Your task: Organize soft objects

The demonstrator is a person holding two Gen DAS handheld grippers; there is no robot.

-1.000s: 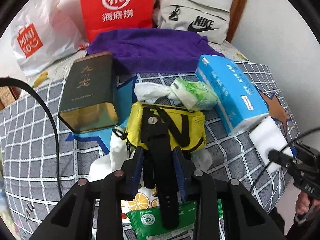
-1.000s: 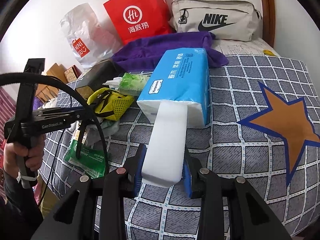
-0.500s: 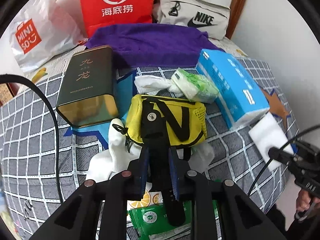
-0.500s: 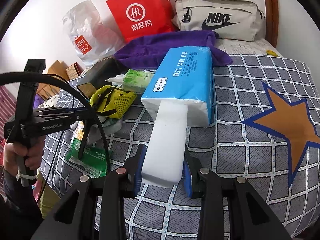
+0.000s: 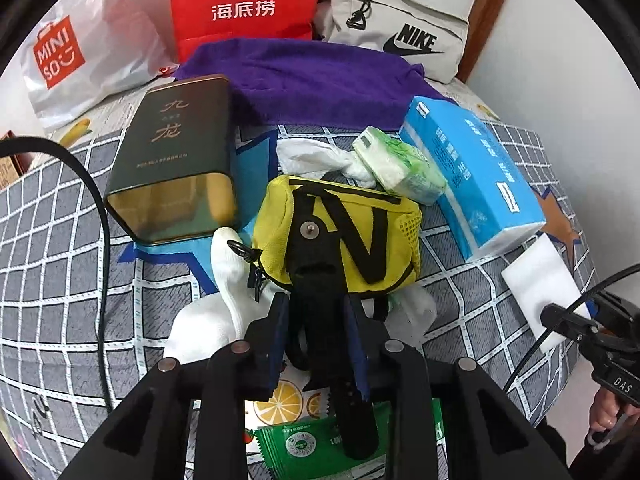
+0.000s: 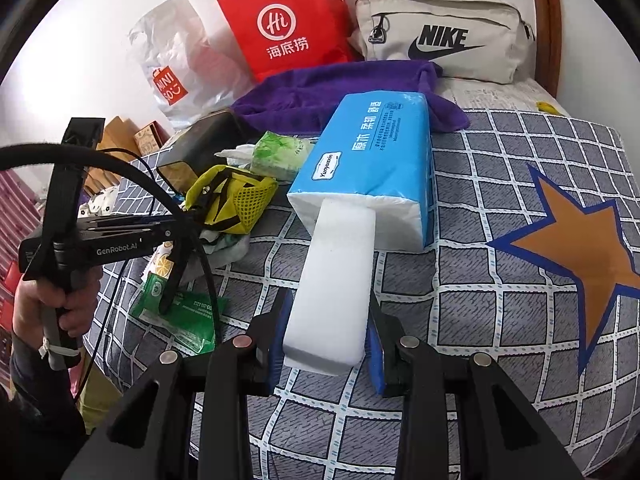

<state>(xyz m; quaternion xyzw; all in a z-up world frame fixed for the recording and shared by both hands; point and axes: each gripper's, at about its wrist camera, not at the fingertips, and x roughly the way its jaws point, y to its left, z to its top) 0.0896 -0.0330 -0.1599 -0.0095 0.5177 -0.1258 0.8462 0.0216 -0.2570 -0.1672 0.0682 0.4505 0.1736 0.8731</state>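
Gripping the black strap (image 5: 320, 300) of a yellow pouch (image 5: 340, 232), the left gripper (image 5: 318, 344) has just eased its jaws a little wider, though the strap still sits between the pads. The pouch lies mid-bed on the checked cover (image 5: 60, 248), partly over white socks (image 5: 224, 280), just beside a dark tin (image 5: 176, 160) and a green tissue pack (image 5: 400, 164). The right gripper (image 6: 328, 336) is clamped on a white foam block (image 6: 332, 276), whose far end touches the blue tissue pack (image 6: 376, 152). A purple towel (image 5: 312, 80) spreads toward the bed's head, before a red bag (image 5: 244, 0) and a beige pouch (image 6: 448, 36).
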